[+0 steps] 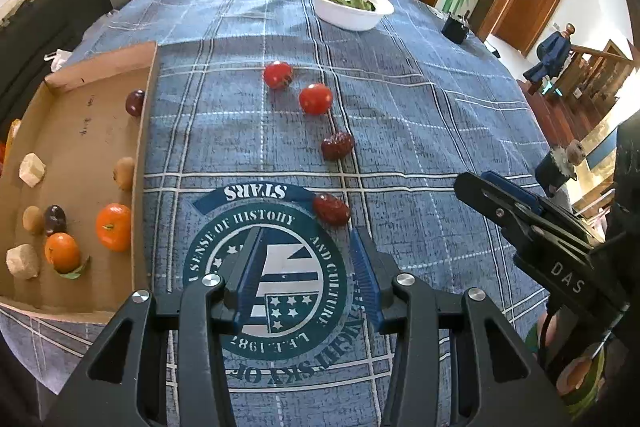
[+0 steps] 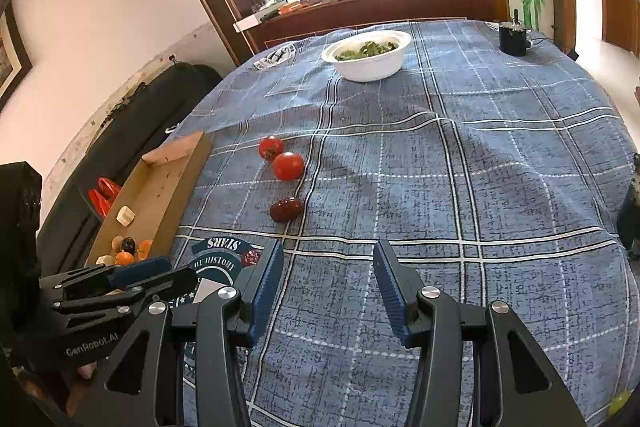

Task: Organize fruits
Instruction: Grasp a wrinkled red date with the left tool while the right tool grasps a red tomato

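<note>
Four loose fruits lay in a line on the blue checked cloth [image 1: 420, 131] of the surface: two red tomatoes, the far tomatoes [image 1: 278, 75] and [image 1: 316, 99] close together, then a dark red date [image 1: 337, 145], then a second date [image 1: 331, 209] beside the round printed emblem [image 1: 266, 283]. The cardboard tray [image 1: 146, 131] stood to their left, holding two oranges [image 1: 114, 227], dark plums [image 1: 135, 102] and pale cubes [image 1: 32, 169]. The left tool [image 1: 308, 247] was released, its blue pads apart, just before the near date. The right tool [image 2: 328, 263] was released too, over bare cloth. A white bowl [image 1: 348, 9] with greens stood at the far side.
</note>
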A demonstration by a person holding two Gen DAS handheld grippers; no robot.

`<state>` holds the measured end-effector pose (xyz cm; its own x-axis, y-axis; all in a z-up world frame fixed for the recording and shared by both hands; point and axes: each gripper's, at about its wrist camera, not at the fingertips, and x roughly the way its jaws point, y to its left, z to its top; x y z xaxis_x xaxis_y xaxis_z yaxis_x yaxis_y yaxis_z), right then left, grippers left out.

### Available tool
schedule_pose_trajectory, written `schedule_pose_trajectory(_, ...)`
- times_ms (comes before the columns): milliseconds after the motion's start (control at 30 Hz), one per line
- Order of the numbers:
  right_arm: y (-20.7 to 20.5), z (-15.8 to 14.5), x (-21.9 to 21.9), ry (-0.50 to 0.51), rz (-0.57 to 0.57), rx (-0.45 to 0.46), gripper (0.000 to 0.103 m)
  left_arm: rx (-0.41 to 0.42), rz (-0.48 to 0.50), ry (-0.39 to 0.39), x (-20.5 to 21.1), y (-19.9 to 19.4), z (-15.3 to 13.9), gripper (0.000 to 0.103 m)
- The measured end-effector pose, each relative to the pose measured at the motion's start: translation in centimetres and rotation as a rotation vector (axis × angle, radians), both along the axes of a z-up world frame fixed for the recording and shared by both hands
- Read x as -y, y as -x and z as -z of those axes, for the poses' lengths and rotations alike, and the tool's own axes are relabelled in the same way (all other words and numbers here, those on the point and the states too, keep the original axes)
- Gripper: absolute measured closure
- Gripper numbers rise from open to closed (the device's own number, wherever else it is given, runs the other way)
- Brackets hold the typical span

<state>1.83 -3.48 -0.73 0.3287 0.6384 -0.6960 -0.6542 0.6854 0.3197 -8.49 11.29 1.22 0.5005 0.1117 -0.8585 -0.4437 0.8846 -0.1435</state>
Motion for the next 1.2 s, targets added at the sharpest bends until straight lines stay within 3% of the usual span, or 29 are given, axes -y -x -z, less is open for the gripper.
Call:
schedule_pose_trajectory(367, -0.2, 0.6, -1.2, 0.017, -0.022, -0.008, 0.054, -0.009, 0.025, 0.024, 0.0, -0.4, 1.0, 0.062)
schedule_pose_trajectory(767, -1.3, 1.3, -2.6, 0.022, -0.048, -0.034, 0.054, -0.015, 0.079, 0.106, -0.6, -2.6, 2.8, 0.062)
schedule_pose_trajectory(1033, -2.7, 1.6, -3.2, 0.031, -0.044, -0.044, 0.054, -0.034, 0.101, 0.101, -0.4, -4.5, 4.4, 0.062)
schedule_pose_trajectory(1067, -2.9, 1.7, -3.4, 0.032, -0.043, -0.046, 0.054, -0.034, 0.105, 0.097, -0.3, -4.6, 4.6, 0.063)
schedule_pose_trajectory(1100, -3.1, 1.8, -3.6, 0.032, -0.045, -0.048, 0.054, -0.02, 0.108, 0.073, -0.1, -4.5, 4.6, 0.077)
schedule_pose_trajectory(1200, -4.1, 1.9, -5.0, 0.021, -0.059, -0.056, 0.053, -0.001, 0.106, 0.081, -0.4, -4.2, 4.7, 0.079)
